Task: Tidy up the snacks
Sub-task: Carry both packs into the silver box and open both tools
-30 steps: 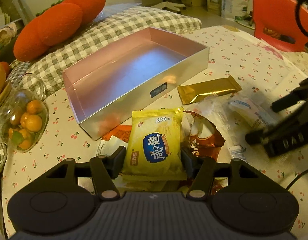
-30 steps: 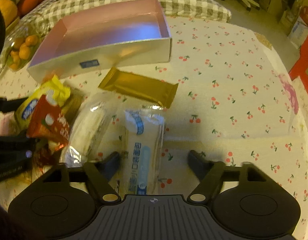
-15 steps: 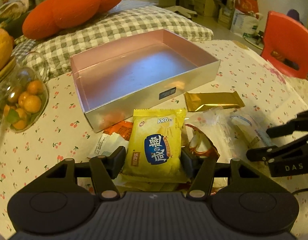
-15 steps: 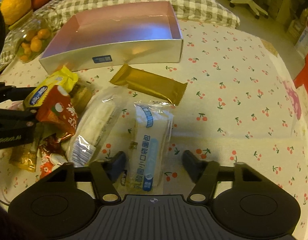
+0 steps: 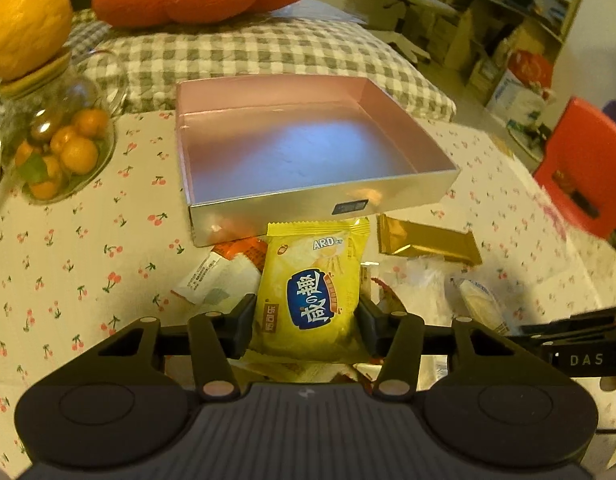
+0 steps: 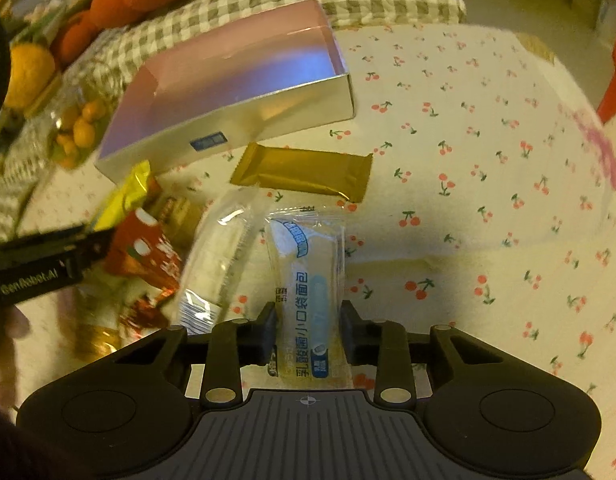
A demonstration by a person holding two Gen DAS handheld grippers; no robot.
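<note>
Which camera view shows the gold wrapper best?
The right wrist view: the gold wrapper lies whole and unobstructed below the pink box. The left wrist view shows it too, but smaller and off to the right, with one end close beside the yellow packet.

box point(image 5: 388, 200): shiny metallic card | yellow packet point(image 5: 312, 292): glossy plastic film | gold bar wrapper point(image 6: 304, 174): shiny foil | tablecloth point(image 6: 488, 160): matt printed cloth

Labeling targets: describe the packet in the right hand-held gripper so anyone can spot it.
Start at the pink-lined box on the cherry-print tablecloth. In front lies a gold bar wrapper; just nearer is the clear bread packet. Unlike its plain clear neighbour, it carries blue print.
</note>
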